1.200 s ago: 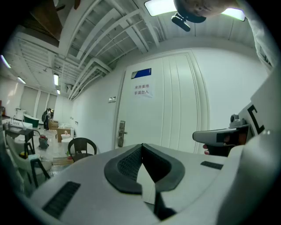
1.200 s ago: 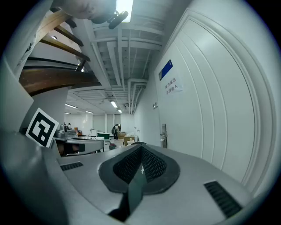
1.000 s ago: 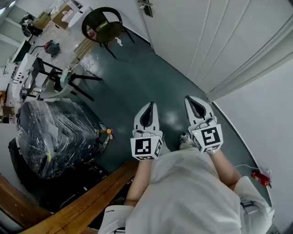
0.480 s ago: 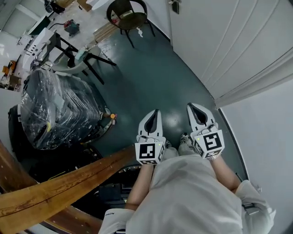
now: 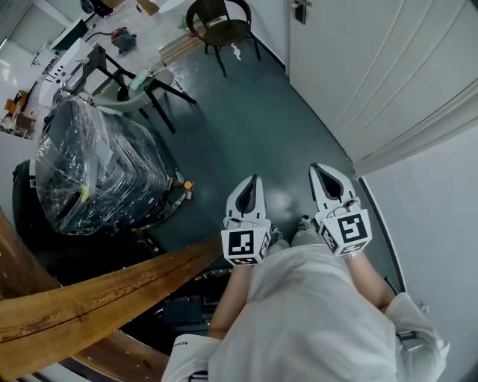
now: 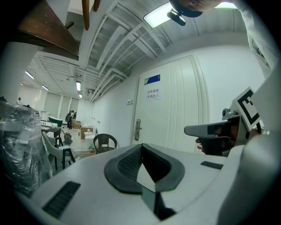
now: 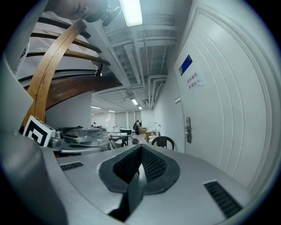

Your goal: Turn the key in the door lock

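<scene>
door lock (image 5: 300, 9): cut off by head view's top edge; key too small to make out | door notice (image 6: 154, 93): print too small to read

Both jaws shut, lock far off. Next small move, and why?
Probably step closer to the lock. It sits at the far edge of the door, well beyond the left gripper and right gripper, both shut and empty. No key can be made out from here.

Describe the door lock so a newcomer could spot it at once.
Start at the big white panelled door on the right. On its far edge sits the lock, a narrow upright metal plate with a handle. The blue sign and paper notice hang higher; only the lock is dark.
</scene>
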Motion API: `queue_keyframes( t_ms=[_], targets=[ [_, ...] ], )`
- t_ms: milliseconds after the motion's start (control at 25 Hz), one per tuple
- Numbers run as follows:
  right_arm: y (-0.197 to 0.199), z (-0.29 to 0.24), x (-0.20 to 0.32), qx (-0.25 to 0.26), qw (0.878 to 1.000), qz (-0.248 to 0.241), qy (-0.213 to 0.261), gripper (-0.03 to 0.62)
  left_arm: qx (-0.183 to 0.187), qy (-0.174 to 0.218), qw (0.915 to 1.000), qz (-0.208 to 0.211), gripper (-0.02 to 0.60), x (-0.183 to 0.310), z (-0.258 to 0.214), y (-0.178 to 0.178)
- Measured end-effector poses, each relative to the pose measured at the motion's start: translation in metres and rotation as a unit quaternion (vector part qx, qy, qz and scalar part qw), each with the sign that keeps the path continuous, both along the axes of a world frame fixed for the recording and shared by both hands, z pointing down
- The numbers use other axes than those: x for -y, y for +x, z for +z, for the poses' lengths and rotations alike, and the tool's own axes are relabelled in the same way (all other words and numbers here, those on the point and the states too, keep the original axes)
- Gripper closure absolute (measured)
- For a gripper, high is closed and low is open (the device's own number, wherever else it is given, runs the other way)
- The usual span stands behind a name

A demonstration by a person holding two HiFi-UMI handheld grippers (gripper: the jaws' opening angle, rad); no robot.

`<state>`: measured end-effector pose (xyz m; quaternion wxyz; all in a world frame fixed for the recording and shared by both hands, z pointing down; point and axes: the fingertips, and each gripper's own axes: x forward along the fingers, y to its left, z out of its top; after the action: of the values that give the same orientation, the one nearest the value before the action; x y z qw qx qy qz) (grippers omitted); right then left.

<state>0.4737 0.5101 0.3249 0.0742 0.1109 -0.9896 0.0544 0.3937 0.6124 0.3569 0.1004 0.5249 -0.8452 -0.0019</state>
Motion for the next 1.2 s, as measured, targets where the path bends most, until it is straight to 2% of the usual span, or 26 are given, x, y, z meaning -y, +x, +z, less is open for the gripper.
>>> queue_keyframes(
  t_ms=[240, 560, 880, 1200],
  targets=[
    [-0.002, -0.016, -0.015, 0.030, 0.999, 0.040, 0.002, 0.602, 0.019, 0.011, 0.9996, 0.015, 0.578, -0.023, -0.012, -0.009],
    [-0.015, -0.006, -0.008, 0.025, 0.998, 0.054, -0.005, 0.602, 0.015, 0.001, 0.9995, 0.028, 0.578, -0.012, -0.004, -0.025],
    [-0.054, 0.005, 0.050, 0.019, 0.997, 0.068, -0.025, 0.602, 0.013, -0.011, 0.9992, 0.036, 0.578, 0.044, 0.000, -0.062],
    [-0.102, 0.000, 0.125, 0.030, 0.998, 0.049, -0.021, 0.602, 0.028, -0.011, 0.9993, 0.023, 0.578, 0.122, -0.010, -0.113]
  ],
)
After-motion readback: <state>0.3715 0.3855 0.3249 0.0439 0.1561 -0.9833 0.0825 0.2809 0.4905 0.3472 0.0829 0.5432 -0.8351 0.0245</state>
